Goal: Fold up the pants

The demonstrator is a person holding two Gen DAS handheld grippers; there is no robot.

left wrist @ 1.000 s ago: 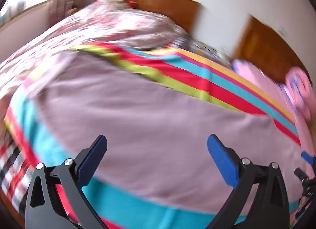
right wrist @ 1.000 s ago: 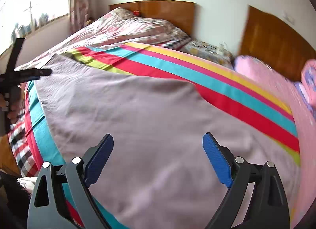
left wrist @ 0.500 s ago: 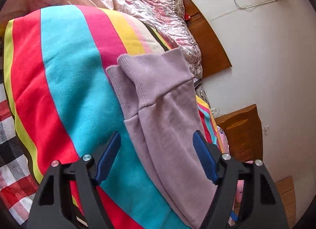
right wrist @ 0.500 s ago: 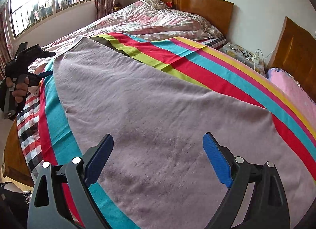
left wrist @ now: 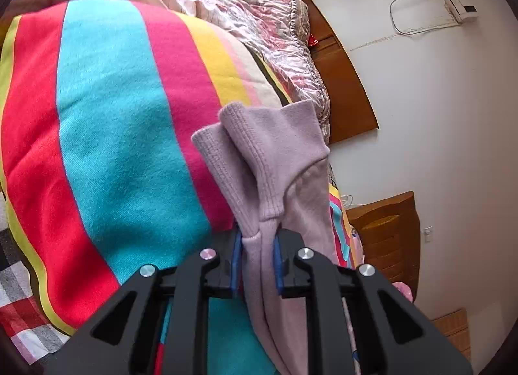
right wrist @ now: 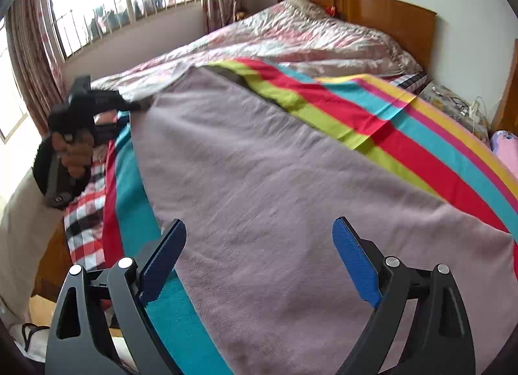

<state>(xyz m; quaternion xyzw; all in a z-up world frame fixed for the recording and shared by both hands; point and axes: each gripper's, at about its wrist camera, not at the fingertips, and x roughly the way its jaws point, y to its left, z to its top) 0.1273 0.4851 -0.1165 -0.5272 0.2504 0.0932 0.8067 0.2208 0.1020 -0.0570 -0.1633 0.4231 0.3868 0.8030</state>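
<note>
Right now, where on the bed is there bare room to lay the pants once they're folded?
Free: the striped blanket between the pants and the crumpled floral quilt, and its turquoise band on the near side. Crowded: the bed's middle under the pants, and the cuff end, where the left tool pinches them. The right tool hangs open.

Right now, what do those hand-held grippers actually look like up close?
Each hand-held gripper, left and right, is a matte black frame with triangular cut-outs, silver round bolts and two fingers faced with ribbed blue pads. The left one has a black pistol-style handle. No cables show.
</note>
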